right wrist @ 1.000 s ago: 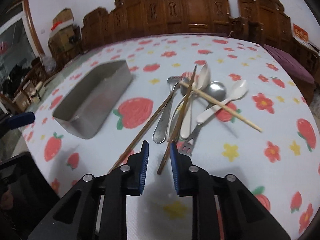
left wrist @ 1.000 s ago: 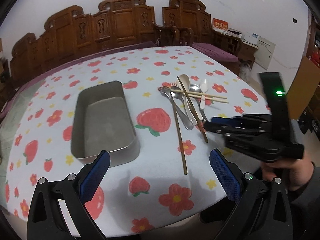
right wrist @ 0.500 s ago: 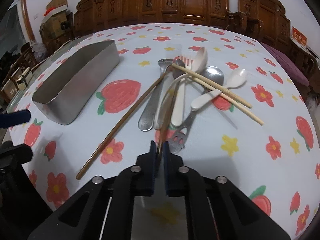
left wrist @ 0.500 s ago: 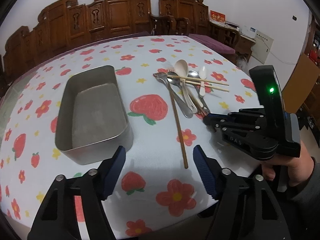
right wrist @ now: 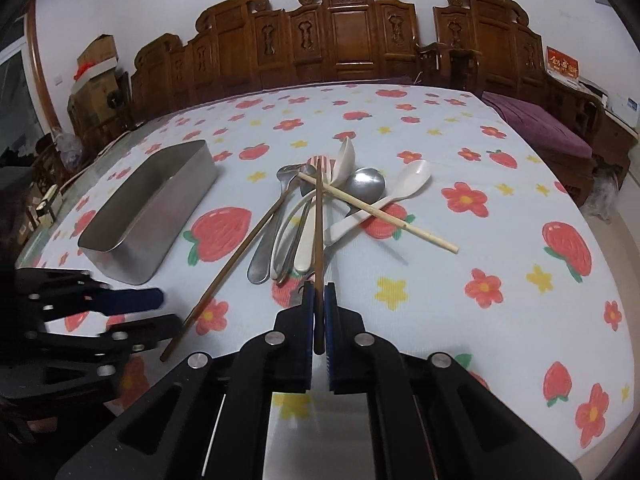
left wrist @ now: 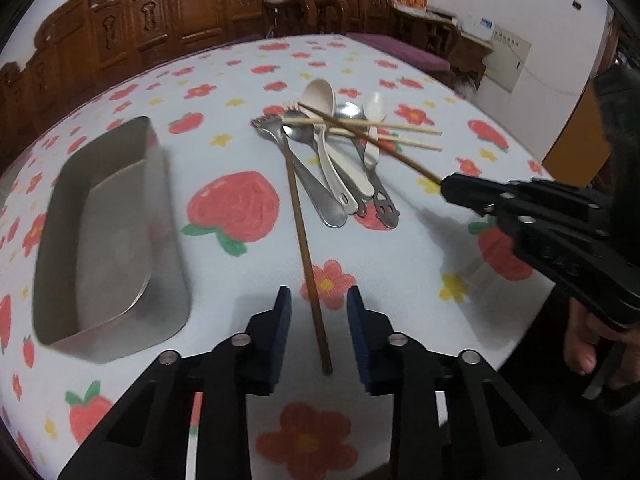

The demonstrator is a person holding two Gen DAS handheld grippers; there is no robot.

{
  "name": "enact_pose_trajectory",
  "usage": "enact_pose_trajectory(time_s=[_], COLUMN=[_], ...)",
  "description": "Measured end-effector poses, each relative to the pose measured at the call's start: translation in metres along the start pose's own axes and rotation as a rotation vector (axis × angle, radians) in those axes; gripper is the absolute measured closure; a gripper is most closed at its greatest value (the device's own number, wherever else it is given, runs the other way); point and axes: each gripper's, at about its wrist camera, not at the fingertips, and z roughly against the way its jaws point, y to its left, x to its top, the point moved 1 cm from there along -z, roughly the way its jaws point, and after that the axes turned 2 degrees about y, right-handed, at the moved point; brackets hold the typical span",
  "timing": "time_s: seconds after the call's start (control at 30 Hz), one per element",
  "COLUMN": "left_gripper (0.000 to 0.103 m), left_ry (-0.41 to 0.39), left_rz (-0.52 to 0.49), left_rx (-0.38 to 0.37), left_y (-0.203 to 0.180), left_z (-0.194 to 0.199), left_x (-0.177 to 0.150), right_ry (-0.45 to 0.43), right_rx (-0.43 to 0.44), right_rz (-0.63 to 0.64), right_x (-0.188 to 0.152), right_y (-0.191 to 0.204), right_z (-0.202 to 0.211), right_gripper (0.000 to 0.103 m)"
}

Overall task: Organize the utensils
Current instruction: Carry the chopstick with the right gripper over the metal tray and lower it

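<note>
Beside the steel tin (left wrist: 108,232) on the counter, the right gripper (right wrist: 319,320) pinched one thin, stiff, light chopstick (right wrist: 318,216) near its end, while the left gripper (left wrist: 318,320), fingers closing, straddled its untouched twin (left wrist: 306,248).

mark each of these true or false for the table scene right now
1. The right gripper is shut on a dark brown chopstick. True.
2. The rectangular metal tin holds spoons. False: it is empty.
3. The left gripper straddles the other dark brown chopstick, its jaws closing. True.
4. The pale bamboo chopsticks lie beneath all the spoons. False: they cross on top of the pile.
5. The tablecloth is plain white. False: it has strawberries and flowers.
</note>
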Motion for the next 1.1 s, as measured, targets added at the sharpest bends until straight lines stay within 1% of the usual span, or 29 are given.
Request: enact_pose_trajectory(time_s=[0.03, 0.07, 0.1, 0.2, 0.27, 0.33, 0.47, 0.57, 0.73, 0.93, 1.03, 1.1], left_gripper=[0.079, 0.081, 0.086, 0.092, 0.095, 0.098, 0.099, 0.099, 0.099, 0.099, 0.099, 0.099], left_ry=[0.006, 0.016, 0.026, 0.045, 0.038, 0.037, 0.037, 0.025, -0.027, -0.103, -0.142, -0.153], left_rz=[0.001, 0.006, 0.014, 0.046, 0.052, 0.055, 0.060, 0.097, 0.114, 0.134, 0.133, 0.144], left_rx=[0.001, 0.002, 0.004, 0.003, 0.012, 0.018, 0.026, 0.000, 0.000, 0.019, 0.051, 0.067], left_y=[0.000, 0.000, 0.002, 0.006, 0.008, 0.008, 0.009, 0.015, 0.025, 0.044, 0.057, 0.068], left_z=[-0.004, -0.009, -0.013, -0.022, -0.023, -0.024, -0.020, -0.008, 0.019, 0.058, 0.078, 0.086], left_x=[0.001, 0.002, 0.004, 0.006, 0.007, 0.008, 0.006, 0.003, 0.001, 0.007, 0.012, 0.015], right_ry=[-0.009, -0.017, -0.027, -0.044, -0.048, -0.052, -0.061, -0.070, -0.092, -0.110, -0.116, -0.119], right_rx=[0.002, 0.002, 0.006, 0.006, 0.010, 0.009, 0.011, 0.013, 0.020, 0.038, 0.047, 0.053], right_rz=[0.000, -0.002, -0.006, -0.004, -0.005, -0.003, 0.003, 0.004, 0.017, 0.048, 0.078, 0.092], right_x=[0.000, 0.001, 0.002, 0.003, 0.004, 0.004, 0.006, 0.006, 0.008, 0.016, 0.020, 0.024], right_y=[-0.001, -0.001, -0.002, -0.001, -0.001, 0.000, 0.003, 0.006, 0.016, 0.032, 0.046, 0.054], right_z=[0.001, 0.002, 0.005, 0.009, 0.011, 0.013, 0.020, 0.026, 0.039, 0.048, 0.051, 0.051], right_gripper=[0.097, 0.097, 0.097, 0.097, 0.097, 0.097, 0.097, 0.097, 0.097, 0.097, 0.097, 0.097])
